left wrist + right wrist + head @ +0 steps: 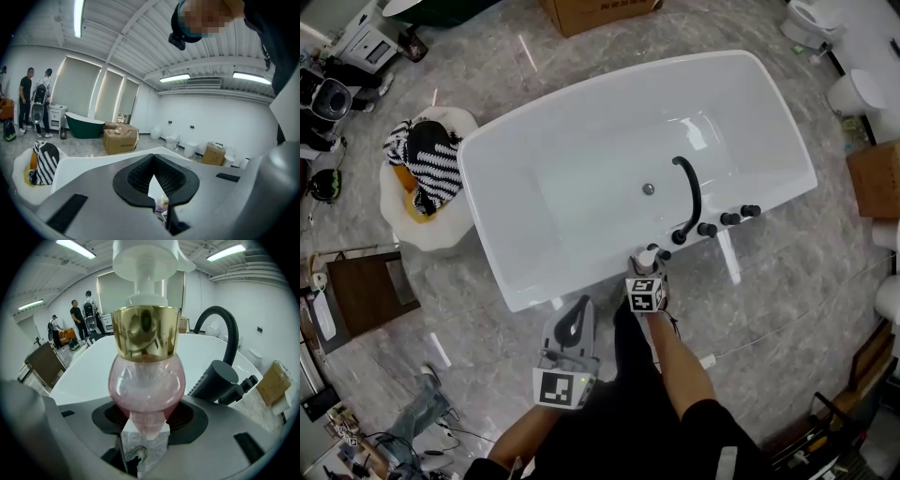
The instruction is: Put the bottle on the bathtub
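The bottle (pixel 146 380) has a round pink glass body, a gold collar and a white pump top. My right gripper (pixel 146 420) is shut on its lower body and holds it upright. In the head view the bottle (pixel 647 257) and the right gripper (pixel 650 272) are at the near rim of the white bathtub (pixel 609 84), just left of the black faucet (pixel 689 192). Whether the bottle touches the rim is hidden. My left gripper (pixel 574 321) hangs lower left of it over the floor, jaws together on nothing (pixel 157 190).
Black knobs (pixel 729 218) line the rim right of the faucet. A stool with a striped black-and-white cloth (pixel 427 164) stands left of the tub. A cardboard box (pixel 600 9), toilets (pixel 811 19) and a brown cabinet (pixel 361 291) ring the floor. People (pixel 28 98) stand far off.
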{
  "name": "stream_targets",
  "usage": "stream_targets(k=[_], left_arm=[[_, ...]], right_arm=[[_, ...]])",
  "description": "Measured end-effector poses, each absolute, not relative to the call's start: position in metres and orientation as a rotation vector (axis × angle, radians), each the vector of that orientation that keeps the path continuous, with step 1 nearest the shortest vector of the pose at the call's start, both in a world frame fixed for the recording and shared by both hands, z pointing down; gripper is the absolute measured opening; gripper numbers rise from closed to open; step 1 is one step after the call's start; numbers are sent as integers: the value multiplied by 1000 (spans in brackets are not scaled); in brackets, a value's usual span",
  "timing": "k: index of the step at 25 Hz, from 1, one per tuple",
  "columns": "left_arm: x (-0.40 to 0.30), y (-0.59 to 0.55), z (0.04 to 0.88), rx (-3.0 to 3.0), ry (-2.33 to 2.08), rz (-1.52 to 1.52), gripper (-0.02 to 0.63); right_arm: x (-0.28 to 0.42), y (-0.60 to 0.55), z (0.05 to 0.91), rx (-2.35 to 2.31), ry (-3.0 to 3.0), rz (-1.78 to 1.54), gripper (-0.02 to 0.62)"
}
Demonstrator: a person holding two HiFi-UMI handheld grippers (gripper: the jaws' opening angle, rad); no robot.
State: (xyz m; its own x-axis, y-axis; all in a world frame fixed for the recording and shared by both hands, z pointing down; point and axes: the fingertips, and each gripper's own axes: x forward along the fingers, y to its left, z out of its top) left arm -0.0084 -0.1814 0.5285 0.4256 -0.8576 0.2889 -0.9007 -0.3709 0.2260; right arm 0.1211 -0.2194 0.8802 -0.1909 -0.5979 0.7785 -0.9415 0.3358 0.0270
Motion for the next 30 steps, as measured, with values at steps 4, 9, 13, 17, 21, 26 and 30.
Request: stream_targets(k=[4,9,13,17,21,26,30], left_arm=[[-8,-183,530,2336,-1510,171,14],[-9,-184,537,2325,-1511,186,14],[-10,-183,540,2319,-1512,194,14],[-13,-185,540,2317,-1511,202,14],[-17,-186,539,2321,-1506,197,14],[-16,-186,539,2322,-1501,184,14],[-19,-183,540,2323,-1498,185,14]], right_arm=[[119,-224,885,1345,-1897,614,222],[117,-230,893,1345,-1897,612,223],[117,-232,895,1350,-1907,610,223],[115,-234,894,1364,-1900,623,224],[111,-231,894,1366,-1892,613,224],[112,-225,898,1374,-1884,626,224],[114,-223,898,1386,-1878,626,224]])
